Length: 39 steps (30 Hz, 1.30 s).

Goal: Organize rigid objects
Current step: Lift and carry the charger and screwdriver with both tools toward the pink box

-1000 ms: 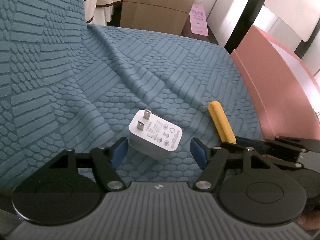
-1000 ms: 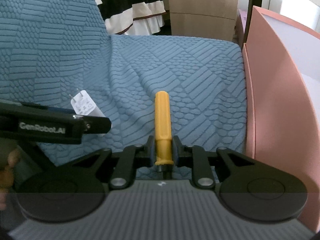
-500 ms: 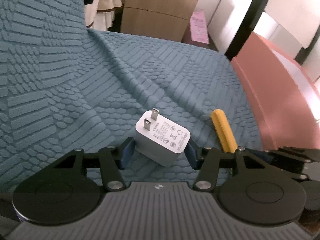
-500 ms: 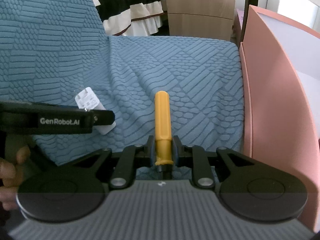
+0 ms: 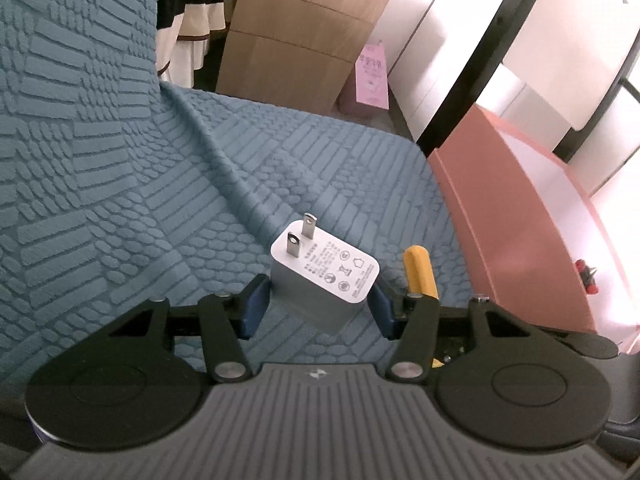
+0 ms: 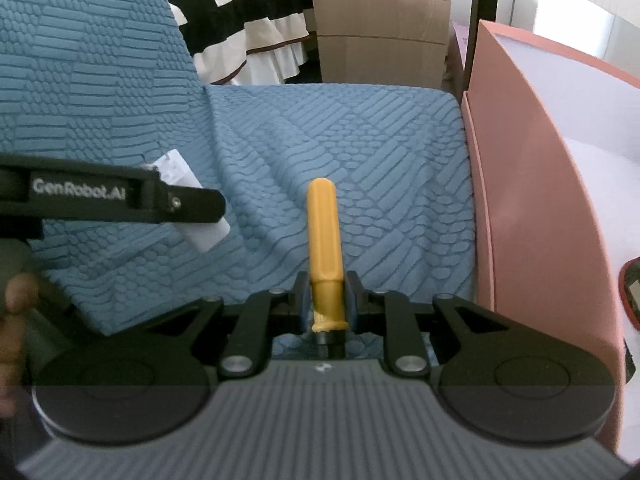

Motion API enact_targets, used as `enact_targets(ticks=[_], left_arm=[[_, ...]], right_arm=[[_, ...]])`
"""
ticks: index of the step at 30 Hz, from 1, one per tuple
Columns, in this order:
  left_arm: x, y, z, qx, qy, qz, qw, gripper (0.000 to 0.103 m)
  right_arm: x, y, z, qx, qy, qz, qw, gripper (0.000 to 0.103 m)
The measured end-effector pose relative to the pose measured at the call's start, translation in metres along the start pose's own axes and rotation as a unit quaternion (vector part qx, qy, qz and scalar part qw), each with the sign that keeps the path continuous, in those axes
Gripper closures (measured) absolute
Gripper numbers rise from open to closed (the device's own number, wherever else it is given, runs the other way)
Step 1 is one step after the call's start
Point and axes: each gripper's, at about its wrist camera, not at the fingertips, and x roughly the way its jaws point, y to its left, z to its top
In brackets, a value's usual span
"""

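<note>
My left gripper is shut on a white plug charger, prongs pointing up and away, held above the blue textured sofa cover. My right gripper is shut on a yellow-handled tool, its handle pointing forward over the sofa seat. The yellow handle also shows in the left wrist view, just right of the charger. In the right wrist view the charger is partly hidden behind the left gripper's black finger.
A pink open box stands at the sofa's right edge, also in the left wrist view, with a small red item inside. A wooden drawer unit and striped bedding lie beyond the sofa.
My left gripper closed on the charger and lifted it off the sofa. My right gripper kept its hold on the yellow-handled tool and rose slightly.
</note>
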Motion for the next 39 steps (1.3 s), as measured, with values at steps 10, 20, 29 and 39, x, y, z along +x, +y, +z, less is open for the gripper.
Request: enact_targets(ticks=[10,20,29,39], left_arm=[[-0.019,0.007,0.007,-0.006,-0.013,-0.015,0.9998,0.044],[-0.039,-0.002,0.013,-0.006,-0.022,-0.021,0.9995,0.044],[-0.059,-0.033,0.024,0.011,-0.038,-0.028,0.9988,0.044],[-0.069,-0.075,0.041,0.043,-0.043,-0.039,0.9974,0.045]], right_arm=[[-0.014,0.009,0.006,0.008,0.001,-0.005,1.0,0.082],[-0.045,0.002,0.016,0.017,-0.017,0.003,1.0,0.082],[-0.078,-0.01,0.037,0.014,-0.049,0.01,0.999,0.082],[-0.119,-0.037,0.056,0.03,-0.094,0.01,0.995,0.082]])
